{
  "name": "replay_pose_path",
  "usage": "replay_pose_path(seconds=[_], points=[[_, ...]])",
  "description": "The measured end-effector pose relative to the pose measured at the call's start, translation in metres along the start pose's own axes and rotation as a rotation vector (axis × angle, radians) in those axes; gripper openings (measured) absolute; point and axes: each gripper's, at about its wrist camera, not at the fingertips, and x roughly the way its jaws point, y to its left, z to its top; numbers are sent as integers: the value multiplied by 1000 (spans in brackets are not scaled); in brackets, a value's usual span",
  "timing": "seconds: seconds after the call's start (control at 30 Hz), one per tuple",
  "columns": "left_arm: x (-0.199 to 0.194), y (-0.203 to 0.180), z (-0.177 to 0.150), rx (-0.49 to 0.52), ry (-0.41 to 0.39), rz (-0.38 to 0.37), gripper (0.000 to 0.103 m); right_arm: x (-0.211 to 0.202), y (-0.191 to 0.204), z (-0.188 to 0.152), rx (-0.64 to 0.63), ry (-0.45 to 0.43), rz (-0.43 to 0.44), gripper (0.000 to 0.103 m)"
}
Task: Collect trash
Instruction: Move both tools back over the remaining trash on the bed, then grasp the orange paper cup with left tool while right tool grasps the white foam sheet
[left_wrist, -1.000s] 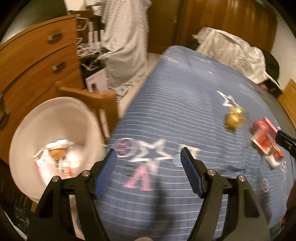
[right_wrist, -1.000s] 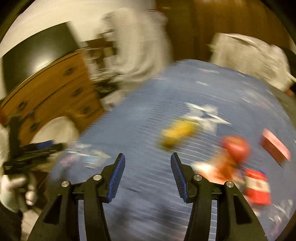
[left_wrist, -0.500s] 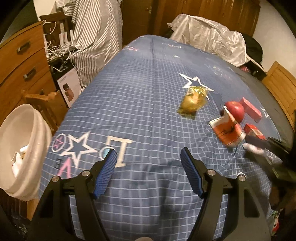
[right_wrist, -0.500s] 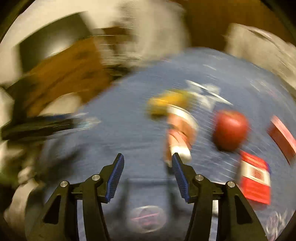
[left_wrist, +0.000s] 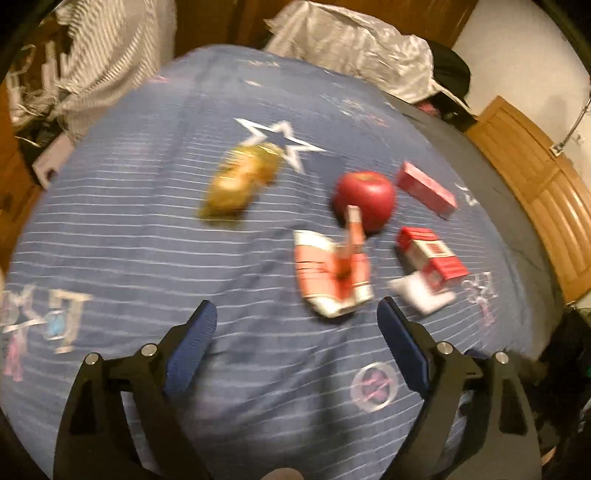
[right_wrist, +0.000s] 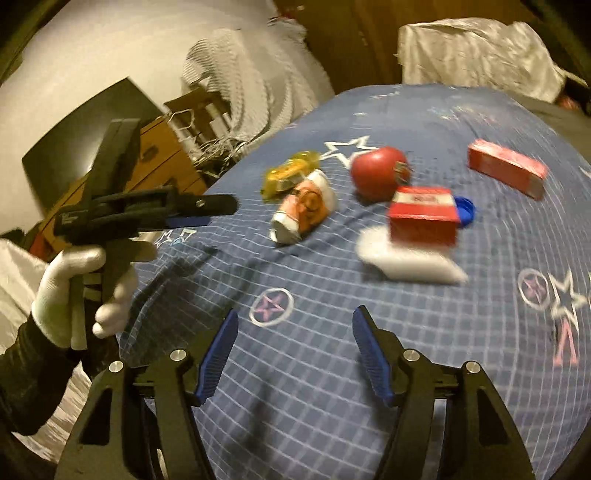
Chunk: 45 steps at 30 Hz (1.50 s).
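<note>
Both grippers swung off the white bin and onto the bed (left_wrist: 129, 240), jaws just widened, nothing between them. Left gripper (left_wrist: 293, 325) and right gripper (right_wrist: 291, 334) are both gaping, so this looks like the reach-in step. Left to right: one yellow wrapper (left_wrist: 240, 181), one crushed carton (left_wrist: 328, 277), one apple (left_wrist: 364, 197), one tissue (left_wrist: 419, 293), two red boxes (left_wrist: 432, 256). Next: probably close on the carton.

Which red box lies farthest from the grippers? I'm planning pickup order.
The long pinkish-red box beyond the apple; the red-and-white box sits nearer, beside white trash.
</note>
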Motion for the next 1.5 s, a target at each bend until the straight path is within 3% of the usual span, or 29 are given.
replay_pose_path(seconds=[0.2,0.4,0.47,0.53,0.7,0.93,1.0,1.07,1.1,1.3,1.5], points=[[42,-14,14,-74,45,-39,85,-8,-21,1,37,-29,-16,68],[79,-28,13,-49,99,35,85,-12,-42,19,63,-59,-112,69],[80,-32,11,-24,69,73,77,-11,-49,27,74,-79,-150,69],[78,-33,10,1,47,110,47,-7,-54,34,62,-83,-194,68],[75,-32,8,27,28,119,47,30,-59,41,24,-2,-231,69],[73,-29,4,30,14,123,47,75,-49,52,-27,58,-315,81],[73,-29,3,33,10,124,47,85,-43,53,-59,68,-348,81],[72,-29,2,28,7,119,47,91,-41,53,-74,67,-385,74],[71,-28,2,26,6,115,47,90,-41,52,-71,60,-386,62],[60,-25,-7,21,-16,103,46,61,-33,40,-59,-26,-359,60],[30,-18,-27,25,-74,114,46,24,-11,2,-71,-91,-373,60]])
